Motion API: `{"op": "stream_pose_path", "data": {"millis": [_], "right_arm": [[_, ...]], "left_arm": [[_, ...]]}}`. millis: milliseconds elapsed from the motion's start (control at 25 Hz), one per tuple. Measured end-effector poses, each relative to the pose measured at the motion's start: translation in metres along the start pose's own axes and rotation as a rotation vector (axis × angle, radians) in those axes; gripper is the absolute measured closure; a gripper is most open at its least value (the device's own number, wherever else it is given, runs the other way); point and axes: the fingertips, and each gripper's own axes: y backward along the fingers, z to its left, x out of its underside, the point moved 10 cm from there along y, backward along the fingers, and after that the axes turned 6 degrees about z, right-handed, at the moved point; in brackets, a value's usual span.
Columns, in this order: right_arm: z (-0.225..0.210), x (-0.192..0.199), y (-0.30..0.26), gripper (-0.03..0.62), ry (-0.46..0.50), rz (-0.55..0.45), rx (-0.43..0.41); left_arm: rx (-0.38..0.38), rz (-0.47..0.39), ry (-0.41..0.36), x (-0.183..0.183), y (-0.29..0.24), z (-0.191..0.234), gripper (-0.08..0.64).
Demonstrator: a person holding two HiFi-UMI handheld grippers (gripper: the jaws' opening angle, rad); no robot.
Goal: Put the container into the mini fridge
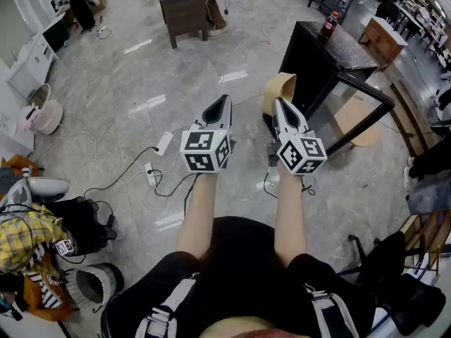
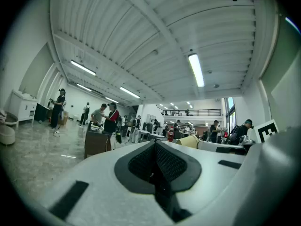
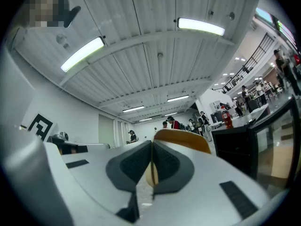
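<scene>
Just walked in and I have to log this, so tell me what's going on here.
A person holds a two-jaw gripper in each hand. The right gripper is shut on the wall of a tan container and holds it up in front of the black mini fridge, whose door stands open. The container is not yet inside. The left gripper is shut and empty, held level beside the right one. A red bottle stands on top of the fridge.
</scene>
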Motion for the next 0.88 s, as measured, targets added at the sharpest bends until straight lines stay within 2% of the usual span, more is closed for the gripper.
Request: {"op": "stream_pose_path", "data": {"millis": [280, 520, 640, 800, 880], "right_arm": [[0.005, 0.014, -0.013, 0.574, 0.008, 0.023, 0.001], [0.015, 0.018, -0.022, 0.574, -0.023, -0.003, -0.038], [0.022, 0.019, -0.027, 0.574, -0.005, 0.009, -0.044], [0.021, 0.024, -0.032, 0.574, 0.024, 0.034, -0.034], [0.019, 0.027, -0.038, 0.574, 0.060, 0.065, -0.023]], "left_arm": [[-0.003, 0.013, 0.019, 0.010, -0.003, 0.018, 0.550], [0.001, 0.014, 0.030, 0.012, 0.001, 0.033, 0.550], [-0.006, 0.002, 0.040, 0.013, 0.004, 0.041, 0.549], [-0.039, 0.009, 0.064, 0.016, 0.003, 0.058, 0.549], [-0.081, 0.022, 0.035, 0.017, 0.001, 0.065, 0.549]]}}
